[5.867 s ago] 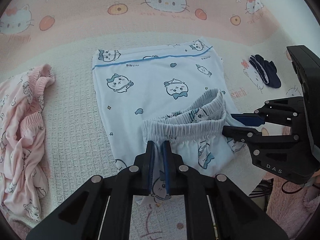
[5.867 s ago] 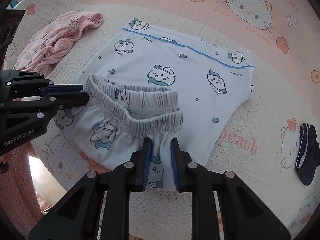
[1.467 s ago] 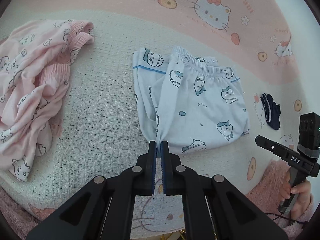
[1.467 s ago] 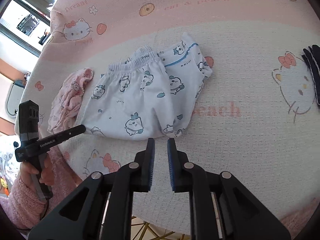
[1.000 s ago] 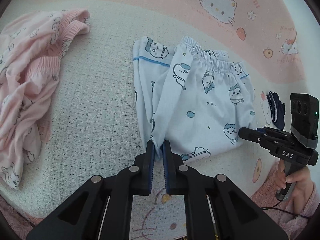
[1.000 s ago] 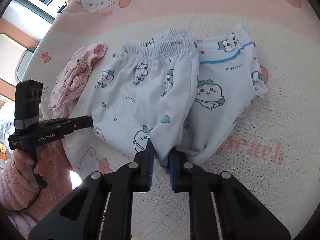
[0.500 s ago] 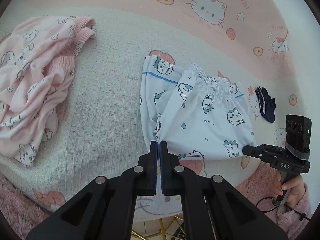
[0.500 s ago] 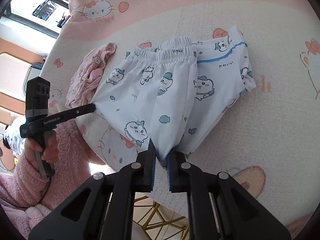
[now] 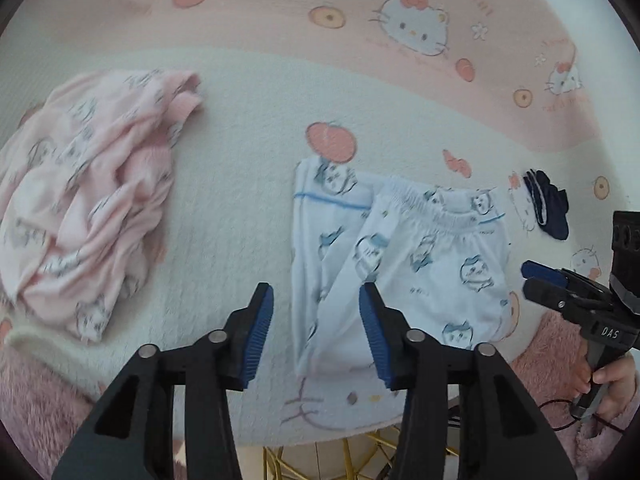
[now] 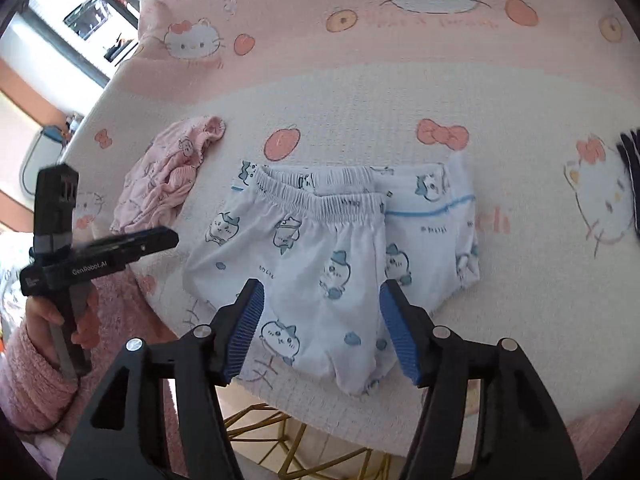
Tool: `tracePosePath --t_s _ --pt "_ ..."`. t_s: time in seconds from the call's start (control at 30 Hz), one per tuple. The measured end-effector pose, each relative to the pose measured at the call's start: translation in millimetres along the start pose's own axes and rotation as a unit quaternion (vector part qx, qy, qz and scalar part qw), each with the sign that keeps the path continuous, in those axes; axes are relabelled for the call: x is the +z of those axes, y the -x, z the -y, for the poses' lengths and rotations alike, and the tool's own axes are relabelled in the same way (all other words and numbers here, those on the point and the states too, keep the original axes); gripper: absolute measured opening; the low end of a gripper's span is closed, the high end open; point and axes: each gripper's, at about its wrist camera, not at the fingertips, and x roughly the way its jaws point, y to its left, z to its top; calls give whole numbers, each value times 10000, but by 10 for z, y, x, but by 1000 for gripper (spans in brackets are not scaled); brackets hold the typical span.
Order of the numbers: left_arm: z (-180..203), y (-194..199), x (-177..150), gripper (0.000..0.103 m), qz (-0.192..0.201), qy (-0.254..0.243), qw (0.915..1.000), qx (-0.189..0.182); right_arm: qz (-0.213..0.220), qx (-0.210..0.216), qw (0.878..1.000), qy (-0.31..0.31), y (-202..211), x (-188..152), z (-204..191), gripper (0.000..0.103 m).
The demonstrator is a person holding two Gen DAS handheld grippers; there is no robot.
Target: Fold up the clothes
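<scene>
The folded white pajama set (image 9: pixel 400 264) lay near the table's front edge, freed. Both the left gripper (image 9: pixel 316 332) and right gripper (image 10: pixel 318 328) were opening, empty. The crumpled pink pajamas (image 9: pixel 88 216) lay left of it, nearer the left gripper.

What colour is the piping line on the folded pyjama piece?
Blue, a thin line across the white printed pyjama piece; clearest in the right wrist view.
</scene>
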Motion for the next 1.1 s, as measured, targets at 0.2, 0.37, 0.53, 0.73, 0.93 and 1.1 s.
tracePosePath --t_s 0.2,0.37,0.53,0.73,0.93,1.1 --pt "363 -417 272 47 -265 -675 9973 -144 -373 -346 9984 237 -424 236 19 61" --pt "473 -613 298 5 -390 -786 9961 -55 -539 -184 9984 44 -622 237 124 18" --pt "433 -400 356 4 77 -588 9981 -195 -153 -119 9997 116 -456 332 73 11" --pt "355 -611 544 7 -57 -627 9979 161 -243 -223 9995 20 -629 502 96 30" --pt "297 -460 574 14 -28 -726 9974 2 403 -41 9980 -494 -129 432 167 36" --pt "368 -298 362 28 -131 -808 9966 -133 -89 40 9986 -519 16 199 58 48"
